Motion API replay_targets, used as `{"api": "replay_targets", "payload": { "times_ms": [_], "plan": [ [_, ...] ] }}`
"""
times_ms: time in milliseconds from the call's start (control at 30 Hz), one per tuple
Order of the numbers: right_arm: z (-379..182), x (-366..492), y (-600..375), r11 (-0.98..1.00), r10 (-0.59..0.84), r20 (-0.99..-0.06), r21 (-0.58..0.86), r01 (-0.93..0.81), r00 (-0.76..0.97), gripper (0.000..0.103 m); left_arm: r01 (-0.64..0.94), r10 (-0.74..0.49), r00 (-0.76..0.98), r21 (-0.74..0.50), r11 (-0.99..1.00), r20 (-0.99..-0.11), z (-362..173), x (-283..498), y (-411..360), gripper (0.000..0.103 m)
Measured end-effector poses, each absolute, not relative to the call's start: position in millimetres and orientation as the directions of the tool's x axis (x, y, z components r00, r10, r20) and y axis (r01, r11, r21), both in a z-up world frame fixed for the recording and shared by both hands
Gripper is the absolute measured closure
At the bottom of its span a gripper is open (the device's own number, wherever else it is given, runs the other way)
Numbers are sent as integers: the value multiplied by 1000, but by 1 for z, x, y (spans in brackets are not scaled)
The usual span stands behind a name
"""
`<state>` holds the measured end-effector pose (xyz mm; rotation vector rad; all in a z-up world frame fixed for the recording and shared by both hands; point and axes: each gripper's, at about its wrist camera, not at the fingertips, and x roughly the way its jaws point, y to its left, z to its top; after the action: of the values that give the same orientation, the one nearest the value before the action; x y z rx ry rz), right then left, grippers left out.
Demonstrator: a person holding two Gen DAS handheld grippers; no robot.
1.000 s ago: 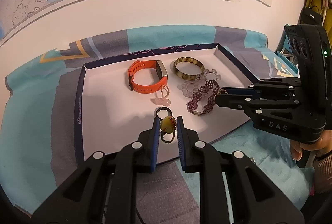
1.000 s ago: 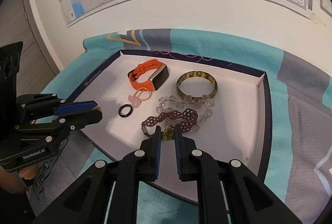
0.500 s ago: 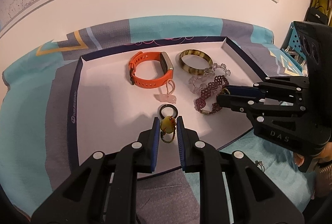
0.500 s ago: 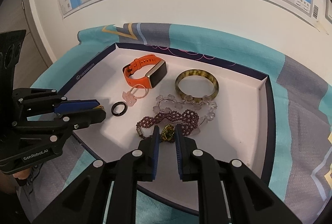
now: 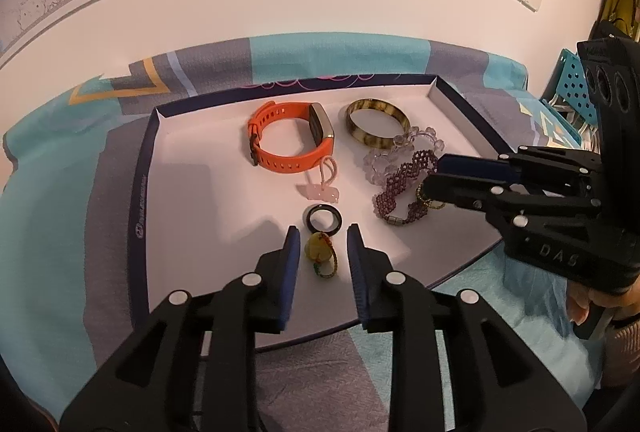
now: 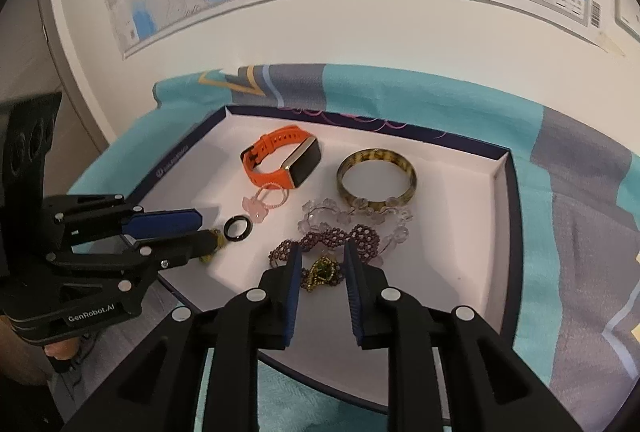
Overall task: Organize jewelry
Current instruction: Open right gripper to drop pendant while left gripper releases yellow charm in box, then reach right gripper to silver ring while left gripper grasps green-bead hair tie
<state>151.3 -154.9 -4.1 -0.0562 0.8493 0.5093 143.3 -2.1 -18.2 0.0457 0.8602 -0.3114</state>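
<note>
Opening claws (image 5: 321, 237) (image 6: 320, 252) inside tray rim (image 5: 141, 200)

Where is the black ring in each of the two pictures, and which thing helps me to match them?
Left wrist view: the black ring lies in the lower middle, just beyond the left gripper.
Right wrist view: it lies left of the middle, beside the left gripper's tips.
Shared landmark: the orange watch.

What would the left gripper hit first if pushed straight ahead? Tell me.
Probably the yellow pendant lying between the opening left gripper jaws, untouched by the pads, then the black ring beyond it; depth is uncertain.
</note>
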Motion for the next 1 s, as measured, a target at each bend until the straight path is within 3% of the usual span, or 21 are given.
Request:
{"api": "replay_targets", "payload": {
  "times_ms": [133, 633, 1000],
  "plan": [
    [0, 149, -164, 881, 422, -717, 179, -438, 556, 78, 283, -247, 626, -80, 956, -740, -13, 140, -1, 68],
    [7, 121, -178, 865, 464, -692, 218, -452, 554, 68, 287, -265, 720, -71, 955, -642, 24, 87, 26, 50],
    [3, 76, -180, 855, 453, -699, 163, -493, 554, 54, 272, -246, 705, -67, 960, -666, 6, 39, 67, 50]
  ]
}}
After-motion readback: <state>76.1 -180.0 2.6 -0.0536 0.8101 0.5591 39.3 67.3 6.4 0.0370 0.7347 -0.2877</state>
